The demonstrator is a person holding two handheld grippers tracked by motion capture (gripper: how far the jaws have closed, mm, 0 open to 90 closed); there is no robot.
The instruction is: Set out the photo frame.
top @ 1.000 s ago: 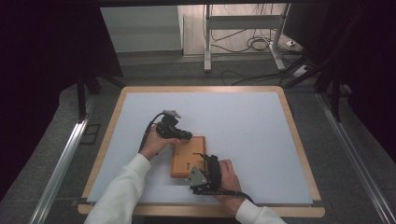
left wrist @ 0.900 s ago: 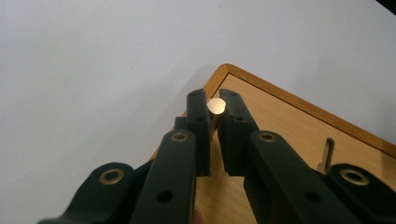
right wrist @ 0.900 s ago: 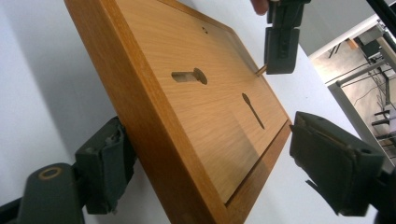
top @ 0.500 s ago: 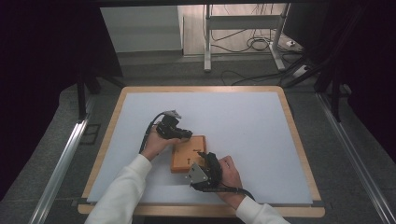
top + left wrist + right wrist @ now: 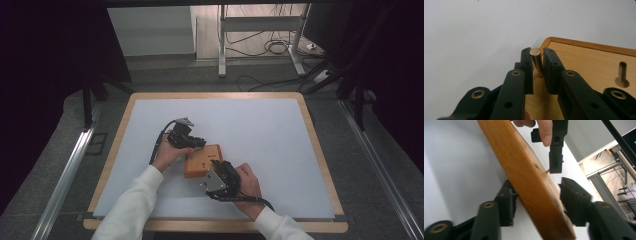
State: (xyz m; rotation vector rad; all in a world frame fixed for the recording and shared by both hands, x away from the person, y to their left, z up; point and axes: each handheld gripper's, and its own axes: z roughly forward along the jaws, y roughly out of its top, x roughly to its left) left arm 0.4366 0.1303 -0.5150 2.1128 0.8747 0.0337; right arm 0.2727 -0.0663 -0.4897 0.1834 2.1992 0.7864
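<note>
A small wooden block point(image 5: 202, 160) lies on the white table top point(image 5: 260, 130), near the front. A short metal pin point(image 5: 537, 61) stands slightly tilted in a hole near the block's corner point(image 5: 584, 65). My left gripper point(image 5: 537, 58) is shut on the pin, one black jaw on each side of it; from above, the left gripper point(image 5: 196, 142) sits at the block's far left corner. My right gripper point(image 5: 536, 192) clamps the near edge of the block point(image 5: 524, 172), one jaw under it and one on top. Above, the right gripper point(image 5: 219, 176) meets the block's front right side.
A keyhole slot point(image 5: 622, 75) is cut in the block to the right of the pin. The table has a wooden frame point(image 5: 320, 150), with metal rails point(image 5: 70, 165) on both sides. Cables and a metal stand point(image 5: 260, 45) lie beyond the far edge.
Both hands have shifted slightly around the block; the right gripper has crept a little forward onto the block's edge, and the left gripper has edged closer to its corner.
</note>
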